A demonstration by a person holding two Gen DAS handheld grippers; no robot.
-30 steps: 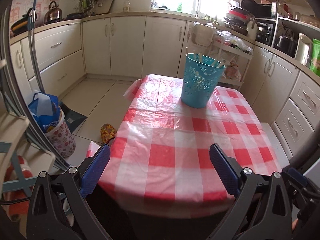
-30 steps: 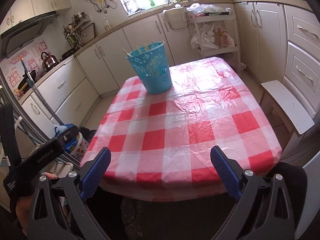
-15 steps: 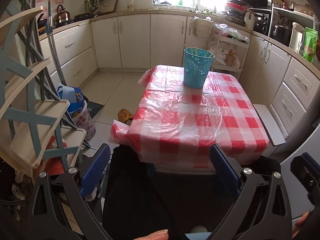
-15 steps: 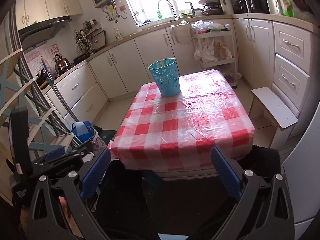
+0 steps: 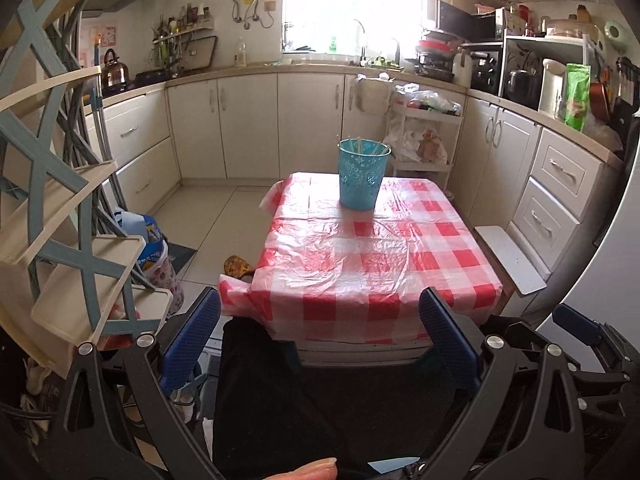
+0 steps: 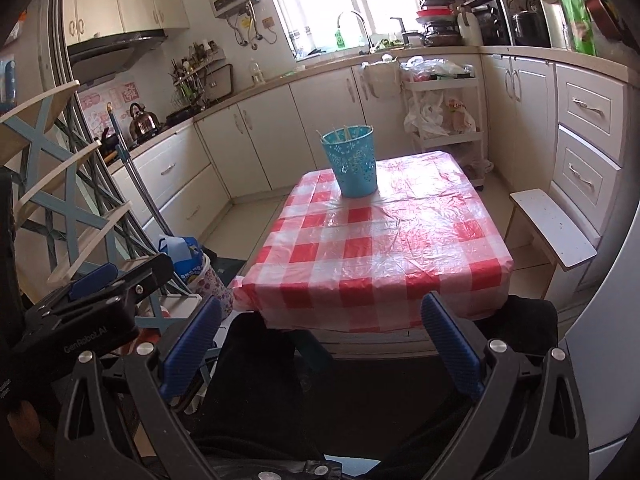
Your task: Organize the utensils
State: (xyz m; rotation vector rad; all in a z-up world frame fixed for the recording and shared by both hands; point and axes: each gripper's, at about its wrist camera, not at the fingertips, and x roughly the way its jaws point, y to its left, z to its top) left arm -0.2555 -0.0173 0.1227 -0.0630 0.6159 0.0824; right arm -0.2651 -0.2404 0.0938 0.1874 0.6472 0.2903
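Left gripper [image 5: 320, 334] and right gripper [image 6: 320, 336]: ribbed blue pads spread wide, both empty. Perforated turquoise bucket [image 5: 363, 174] with pale sticks, 12 o'clock on glossy checked tablecloth [image 5: 372, 256].

The checkered surface [image 5: 376, 256] lay bare and open except for the blue cup [image 5: 362, 178] at its far end; a shelf rack [image 5: 68, 208] crowded the left side.

Bucket [image 5: 363, 178] stands on the table's [image 5: 376, 264] far end, sticks [image 5: 359, 145] inside it. Bench [image 5: 510, 258] right of table, shelf rack [image 5: 76, 216] left, cabinets [image 5: 248, 124] behind.
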